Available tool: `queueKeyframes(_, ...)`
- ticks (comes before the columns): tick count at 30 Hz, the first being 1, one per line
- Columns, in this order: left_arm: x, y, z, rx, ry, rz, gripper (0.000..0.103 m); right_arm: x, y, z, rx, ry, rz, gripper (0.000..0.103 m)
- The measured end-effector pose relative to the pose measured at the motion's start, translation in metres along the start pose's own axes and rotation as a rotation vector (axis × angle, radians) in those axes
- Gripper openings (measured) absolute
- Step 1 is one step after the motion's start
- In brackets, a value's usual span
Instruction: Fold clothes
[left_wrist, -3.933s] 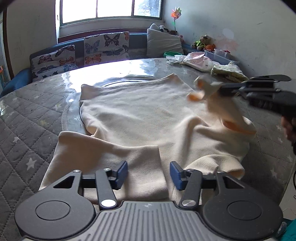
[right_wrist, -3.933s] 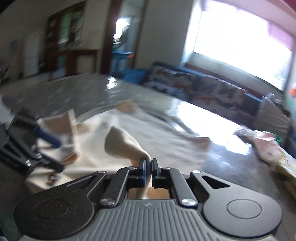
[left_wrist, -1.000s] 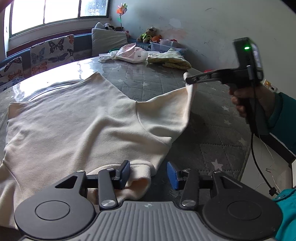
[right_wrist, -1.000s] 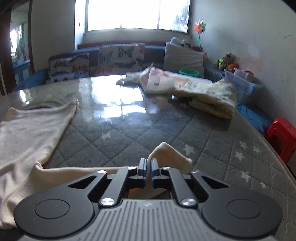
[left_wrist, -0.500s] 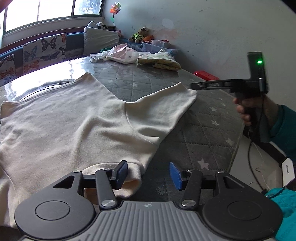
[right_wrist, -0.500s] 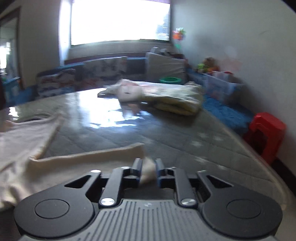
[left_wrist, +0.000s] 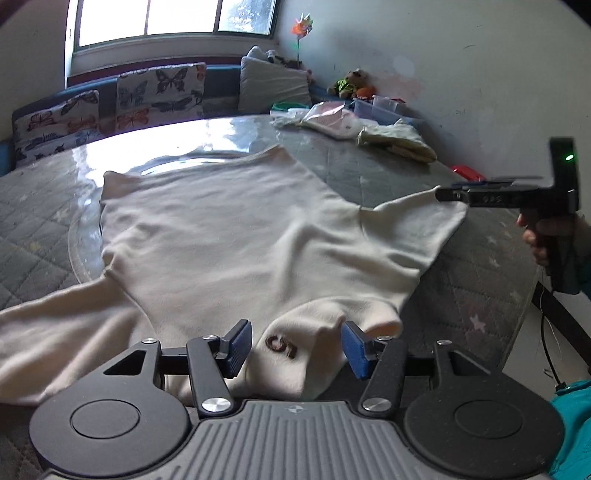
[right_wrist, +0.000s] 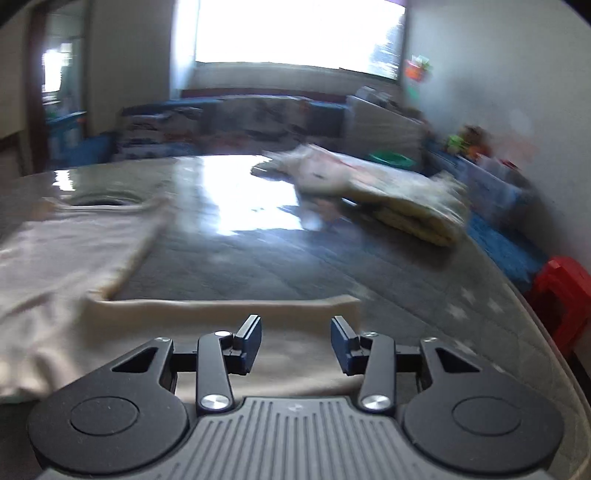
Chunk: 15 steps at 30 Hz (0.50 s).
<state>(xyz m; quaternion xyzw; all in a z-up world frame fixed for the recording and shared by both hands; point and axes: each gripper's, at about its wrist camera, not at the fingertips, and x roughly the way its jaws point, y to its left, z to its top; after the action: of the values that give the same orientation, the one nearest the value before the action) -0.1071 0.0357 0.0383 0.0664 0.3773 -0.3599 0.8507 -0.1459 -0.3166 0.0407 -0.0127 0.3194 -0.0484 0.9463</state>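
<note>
- The cream sweater (left_wrist: 236, 236) lies spread flat on the quilted counter (left_wrist: 37, 206).
- Left tool (left_wrist: 295, 345) released, its jaws apart around the near collar.
- Right tool (right_wrist: 295, 345) released over the right sleeve (right_wrist: 229, 317).
- Folded clothes (left_wrist: 395, 138) lie far right.

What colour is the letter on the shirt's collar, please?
Dark brown lettering on the cream shirt, clearest in the left wrist view.

Cream shirt (left_wrist: 236, 236): soft matt knit cloth. Table (left_wrist: 461, 280): quilted grey cloth under glossy clear cover.
</note>
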Motion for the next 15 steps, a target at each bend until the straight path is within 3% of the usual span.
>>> queueKeyframes(4,0.001,-0.001,-0.007,-0.001,0.016,-0.015,0.056,-0.008,0.059,0.009,-0.104,-0.003,0.278,0.048)
queueKeyframes(6,-0.002,0.0,-0.009,-0.001,0.015,-0.019,0.056,-0.007,0.084,0.007,-0.159,0.006,0.369,0.048)
queueKeyframes(11,-0.008,0.001,-0.015,-0.001,0.014,-0.029,0.057,0.001,0.15,-0.016,-0.337,0.054,0.527,0.048)
queueKeyframes(15,-0.013,0.002,-0.019,0.0,0.012,-0.037,0.057,-0.012,0.159,-0.035,-0.426,0.084,0.587,0.047)
